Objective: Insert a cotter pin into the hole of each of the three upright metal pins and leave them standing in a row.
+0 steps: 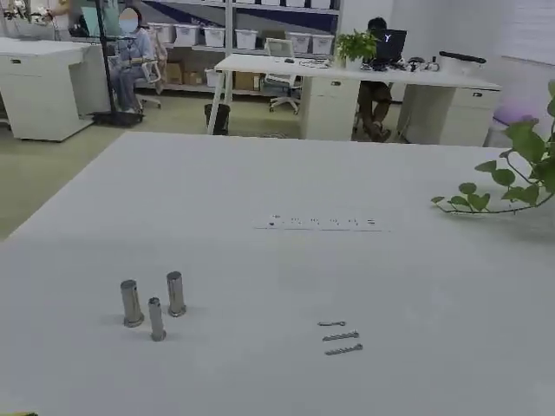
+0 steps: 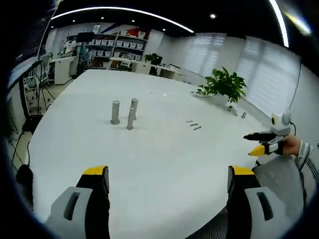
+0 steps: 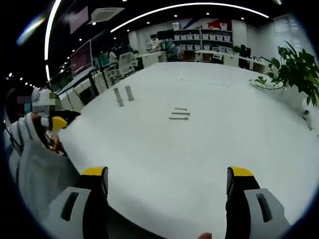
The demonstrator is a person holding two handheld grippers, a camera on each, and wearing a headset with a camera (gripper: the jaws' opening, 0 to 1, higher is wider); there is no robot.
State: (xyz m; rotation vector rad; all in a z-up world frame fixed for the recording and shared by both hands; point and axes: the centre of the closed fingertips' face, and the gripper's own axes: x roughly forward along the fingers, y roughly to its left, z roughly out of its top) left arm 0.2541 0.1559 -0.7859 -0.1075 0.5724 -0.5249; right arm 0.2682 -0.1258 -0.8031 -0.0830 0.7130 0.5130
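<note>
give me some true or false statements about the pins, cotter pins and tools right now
1. All three metal pins stand upright on the table. True.
2. The cotter pins are already through the holes. False: they lie loose on the table, apart from the metal pins.
3. The left tool is shut on a cotter pin. False: its jaws stand apart and hold nothing.
4. The right tool is open. True.
5. A plant reaches over the table's right side. True.
</note>
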